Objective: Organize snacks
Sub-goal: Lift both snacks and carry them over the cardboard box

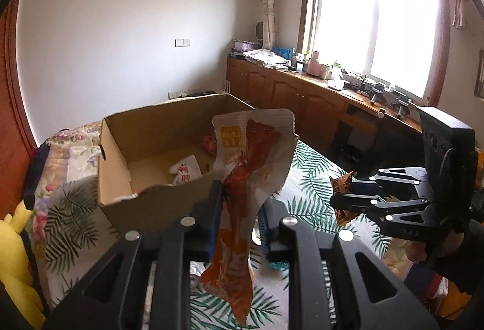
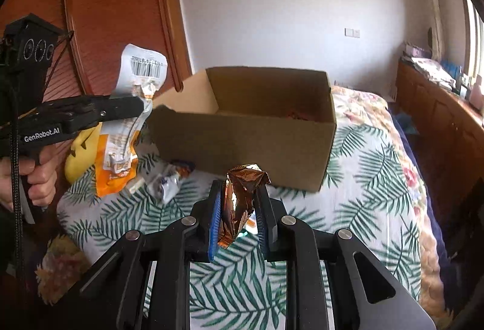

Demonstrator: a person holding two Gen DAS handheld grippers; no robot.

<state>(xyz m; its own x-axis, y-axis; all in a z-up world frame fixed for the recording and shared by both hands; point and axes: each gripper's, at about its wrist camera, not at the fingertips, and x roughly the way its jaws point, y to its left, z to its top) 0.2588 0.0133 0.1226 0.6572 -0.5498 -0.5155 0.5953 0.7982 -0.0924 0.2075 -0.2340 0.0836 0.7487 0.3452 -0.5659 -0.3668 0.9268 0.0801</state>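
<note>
Hiding the cardboard box interior, left gripper clamps orange packet.

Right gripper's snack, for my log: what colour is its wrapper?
Shiny copper-brown foil wrapper, clearest in the right wrist view.

Daylight floods through the blown-out window; fisheye curvature and dark vignetting mark the edges.

A long orange-and-white snack packet hangs upright, pinched between the left jaws. A crumpled brown foil wrapper sits clamped between the right jaws. An open cardboard box lies just beyond both, on the bed.
</note>
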